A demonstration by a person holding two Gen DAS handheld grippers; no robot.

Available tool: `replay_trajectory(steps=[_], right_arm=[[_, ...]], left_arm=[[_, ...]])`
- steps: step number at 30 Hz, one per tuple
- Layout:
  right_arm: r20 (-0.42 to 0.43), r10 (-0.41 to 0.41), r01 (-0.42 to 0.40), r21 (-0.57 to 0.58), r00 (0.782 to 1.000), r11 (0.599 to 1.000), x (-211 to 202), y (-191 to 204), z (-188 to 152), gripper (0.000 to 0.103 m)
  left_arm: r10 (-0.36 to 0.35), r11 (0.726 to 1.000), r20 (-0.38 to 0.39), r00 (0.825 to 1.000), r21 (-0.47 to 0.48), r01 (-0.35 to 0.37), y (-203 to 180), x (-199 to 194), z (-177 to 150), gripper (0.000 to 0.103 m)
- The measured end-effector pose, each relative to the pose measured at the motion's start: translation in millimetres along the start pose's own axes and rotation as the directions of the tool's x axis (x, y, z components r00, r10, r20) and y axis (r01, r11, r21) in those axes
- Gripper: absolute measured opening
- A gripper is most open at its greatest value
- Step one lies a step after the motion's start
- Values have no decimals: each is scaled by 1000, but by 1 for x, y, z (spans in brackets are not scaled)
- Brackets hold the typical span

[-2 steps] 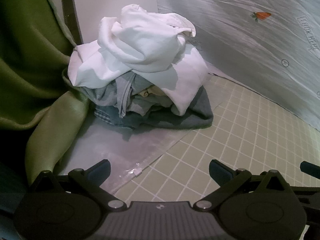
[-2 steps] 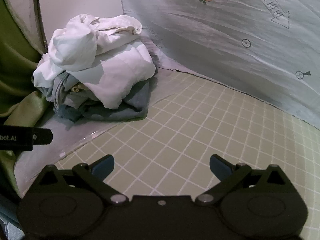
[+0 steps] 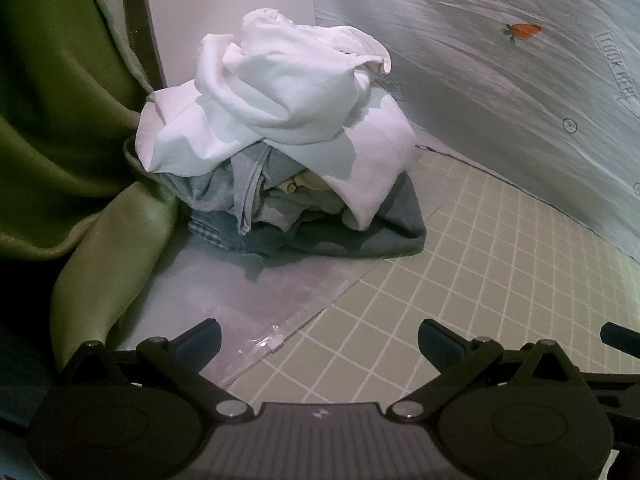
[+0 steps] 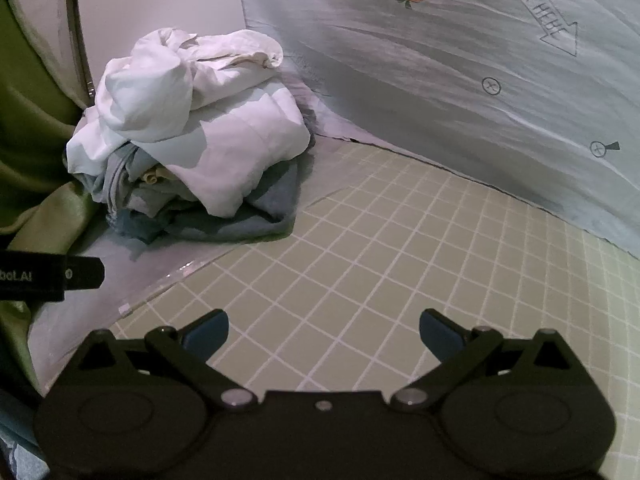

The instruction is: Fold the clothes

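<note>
A heap of crumpled clothes [image 3: 280, 140] lies at the back of the table, white garments on top, grey and blue ones underneath. It also shows in the right wrist view [image 4: 192, 136], back left. My left gripper [image 3: 319, 342] is open and empty, well short of the heap, above a clear plastic sheet [image 3: 248, 296]. My right gripper [image 4: 324, 330] is open and empty over the green grid mat [image 4: 380, 248], to the right of the heap. A part of the left gripper's body [image 4: 48, 276] shows at the left edge of the right wrist view.
A green curtain [image 3: 60, 140] hangs and pools at the left, touching the heap. A pale blue cloth backdrop [image 4: 460, 80] with a carrot print and "LOOK HERE" rises behind and to the right. A white panel [image 3: 224, 12] stands behind the heap.
</note>
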State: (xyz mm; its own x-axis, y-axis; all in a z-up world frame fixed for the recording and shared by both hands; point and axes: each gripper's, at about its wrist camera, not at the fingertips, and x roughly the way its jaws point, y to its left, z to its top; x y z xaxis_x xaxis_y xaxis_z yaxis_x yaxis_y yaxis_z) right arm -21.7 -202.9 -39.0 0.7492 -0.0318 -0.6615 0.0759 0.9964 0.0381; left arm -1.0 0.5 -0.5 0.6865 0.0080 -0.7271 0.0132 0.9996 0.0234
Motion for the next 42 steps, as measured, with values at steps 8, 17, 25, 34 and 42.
replay_trajectory(steps=[8,17,25,34,42], right_arm=[[7,5,-4,-3,1000,1000,1,2,-1,103],[2,4,-4,-7,1000,1000,-1,-2,-2,103],[-3,2,-2,-8,1000,1000,-1,-4,-1,103],[-8,0,0,-5,1000,1000,0,-6,-1,103],[-6,-2,2,-4,1000,1000,1,-7,-1,103]], left_arm=[[1,1000,1,1000,-2,-1,1,-1,-3,103],[-3,1000,-4,1000,0,3,1,-1,-3,103],[-7,1000,-13,1000,2,7,0,2,-2,103],[-9,1000,-17,1000,6,9,-2,4,-2,103],[-15,1000,-18,1000,11,15,-4,6,0,103]])
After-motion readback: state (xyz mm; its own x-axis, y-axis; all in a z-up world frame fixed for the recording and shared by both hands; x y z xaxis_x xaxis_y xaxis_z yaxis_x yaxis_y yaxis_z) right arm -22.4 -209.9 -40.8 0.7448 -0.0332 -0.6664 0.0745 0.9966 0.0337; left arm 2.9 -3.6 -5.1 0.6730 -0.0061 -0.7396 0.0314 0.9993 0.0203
